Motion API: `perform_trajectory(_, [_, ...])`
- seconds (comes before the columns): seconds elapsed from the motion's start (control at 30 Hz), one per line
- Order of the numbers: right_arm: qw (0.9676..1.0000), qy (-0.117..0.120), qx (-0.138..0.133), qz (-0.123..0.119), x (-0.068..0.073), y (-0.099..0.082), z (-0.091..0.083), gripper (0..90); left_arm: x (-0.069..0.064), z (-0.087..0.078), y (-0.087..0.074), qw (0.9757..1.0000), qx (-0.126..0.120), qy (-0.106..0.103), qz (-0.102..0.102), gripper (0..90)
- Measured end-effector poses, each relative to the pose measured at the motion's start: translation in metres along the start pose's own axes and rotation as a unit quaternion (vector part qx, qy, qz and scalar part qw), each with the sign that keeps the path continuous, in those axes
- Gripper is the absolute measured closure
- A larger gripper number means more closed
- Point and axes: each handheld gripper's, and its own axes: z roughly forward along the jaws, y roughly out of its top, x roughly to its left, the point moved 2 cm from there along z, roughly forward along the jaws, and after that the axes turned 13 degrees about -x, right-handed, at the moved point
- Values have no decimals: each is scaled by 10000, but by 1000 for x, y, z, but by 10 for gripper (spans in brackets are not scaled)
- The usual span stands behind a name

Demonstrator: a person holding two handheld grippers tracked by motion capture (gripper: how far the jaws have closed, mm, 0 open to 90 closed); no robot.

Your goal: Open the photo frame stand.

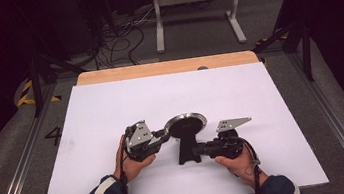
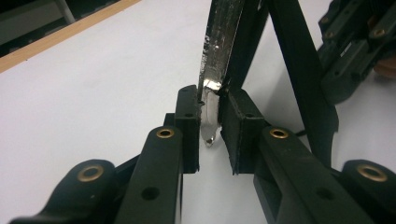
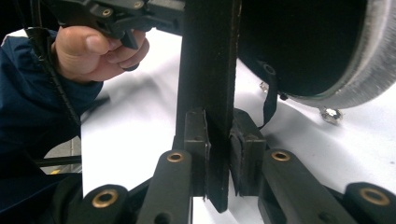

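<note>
Mirror sits near the middle of the white table, between the two hands. Round disc with a silvery rim, tilted face-up, on a black stand that widens into a foot toward the person.

Left gripper: jaws pinch the disc's rim. In the left gripper view the shiny rim edge runs straight down between the two pads, which close on it from either side. Rim lies centred, about halfway down the pads.

Right gripper: jaws clamp the stand's flat black upright. In the right gripper view the upright passes between the pads and pokes out below them, both pads pressed against its faces. The disc's dark back hangs up and to the right of the grip; the left hand shows beyond.

Handling, as judged: stiff throughout, no give. Disc looks like glass, so fragile; the polished rim is probably slick and thin, a poor purchase. Likely light to moderate weight, top-heavy on that narrow stand. A joint between disc and stand seems probable, so the disc may swing under push. Best hold is the flat upright, low and square, where the right jaws sit; the rim suits only gentle steering, not lifting.
</note>
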Motion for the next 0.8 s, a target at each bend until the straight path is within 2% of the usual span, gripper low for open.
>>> perform_trajectory(0.1, [9999,59,-89,34,-2,2,-1,757,-2,-1,0,9999,38,-88,89,781])
perform_trajectory(0.17, [9998,82,-157,61,-1,3,-1,740,-6,1,2,9998,71,-50,200,780])
perform_trajectory(0.2, [9999,48,-91,39,-1,4,0,739,-7,2,2,9998,70,-16,198,780])
perform_trajectory(0.37, [9999,77,-98,69,-2,3,2,745,-7,1,2,9997,117,-14,219,778])
perform_trajectory(0.53, [9997,214,21,64,3,1,0,776,-8,-1,2,9996,155,60,239,770])
perform_trajectory(0.63, [9997,201,65,99,5,-1,-1,778,-10,0,2,9995,152,65,253,765])
perform_trajectory(0.8, [9996,198,193,50,9,-4,0,787,-11,-1,0,9997,135,36,186,748])
